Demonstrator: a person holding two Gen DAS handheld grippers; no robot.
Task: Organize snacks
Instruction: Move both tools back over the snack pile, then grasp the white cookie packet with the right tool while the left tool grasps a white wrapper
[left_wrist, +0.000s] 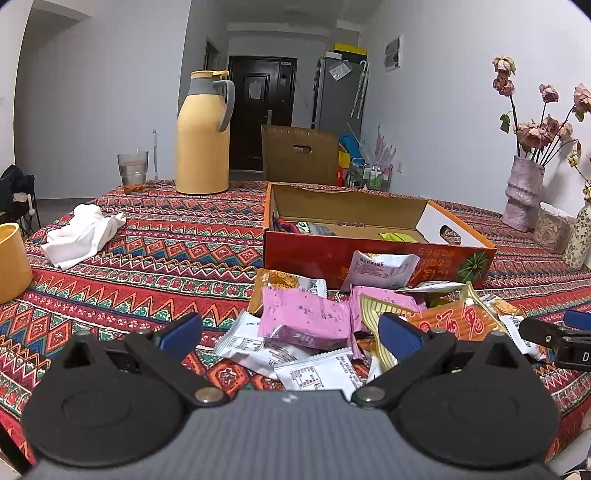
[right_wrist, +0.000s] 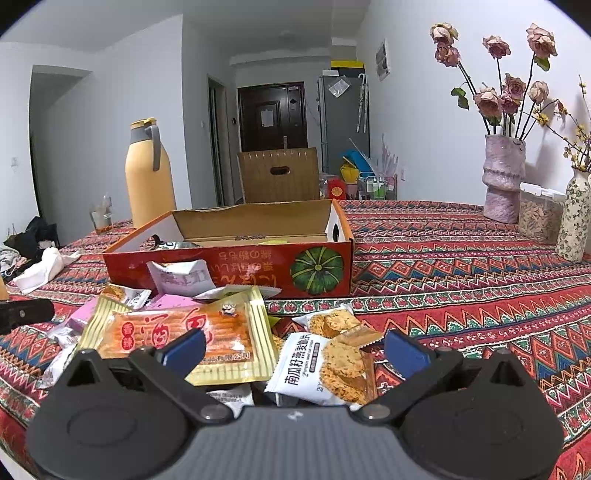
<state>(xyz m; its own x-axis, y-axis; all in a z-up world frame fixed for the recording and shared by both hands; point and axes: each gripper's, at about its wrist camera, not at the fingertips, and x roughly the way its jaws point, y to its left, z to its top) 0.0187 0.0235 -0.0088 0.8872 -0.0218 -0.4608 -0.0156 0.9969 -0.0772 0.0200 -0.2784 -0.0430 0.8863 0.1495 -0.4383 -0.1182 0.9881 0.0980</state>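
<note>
**Both grippers wide over the snack heap, box waiting behind**

The left gripper (left_wrist: 290, 334) hung with its blue pads spread wide and nothing between them, lined up on a pink packet (left_wrist: 306, 317) at the near-left of the pile, probably so the fingers could straddle it before closing. The right gripper (right_wrist: 295, 350) was likewise spread and empty, low over a white pumpkin-seed crisp packet (right_wrist: 325, 369), with the big gold-and-orange packet (right_wrist: 184, 339) just beside its left finger. Splitting the pile between two hands looked deliberate: each took its own side.

The snacks lay loose and overlapping on the patterned tablecloth (left_wrist: 166, 251), heaped against the front wall of the red cardboard box (right_wrist: 229, 266). The box stood open just behind them, a few items already inside, evidently the destination and kept near for short carries. A yellow thermos (left_wrist: 203, 140) and white cloth (left_wrist: 81, 232) sat well apart.
</note>
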